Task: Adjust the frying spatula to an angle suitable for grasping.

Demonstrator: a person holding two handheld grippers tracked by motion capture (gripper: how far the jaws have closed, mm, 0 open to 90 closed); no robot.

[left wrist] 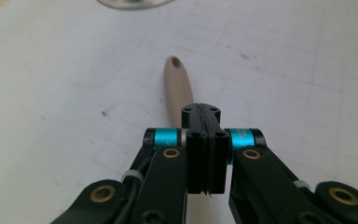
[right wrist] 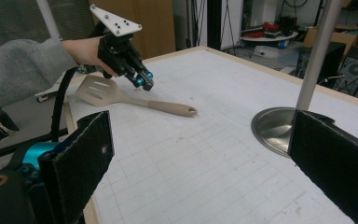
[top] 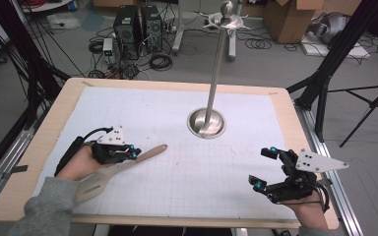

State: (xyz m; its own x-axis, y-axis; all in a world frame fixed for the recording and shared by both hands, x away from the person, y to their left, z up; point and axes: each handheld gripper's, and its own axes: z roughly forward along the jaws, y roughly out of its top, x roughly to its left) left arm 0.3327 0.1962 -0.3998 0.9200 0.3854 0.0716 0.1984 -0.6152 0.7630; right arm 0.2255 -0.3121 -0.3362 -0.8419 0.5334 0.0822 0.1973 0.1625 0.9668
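A beige slotted spatula (top: 109,173) lies flat on the white grid mat (top: 177,108) at the front left, its handle (left wrist: 177,86) pointing toward the middle. My left gripper (top: 134,153) hovers just over the handle, jaws pressed together with nothing between them; from the right gripper view this gripper (right wrist: 143,81) sits slightly above the spatula (right wrist: 121,95). My right gripper (top: 265,168) rests near the front right edge, wide open and empty, its black pads (right wrist: 81,158) far apart.
A metal stand with a round base (top: 205,123) and a tall pole (top: 219,59) rises from the mat's middle back. The wooden table rim (top: 24,167) frames the mat. Computers, cables and boxes lie on the floor beyond.
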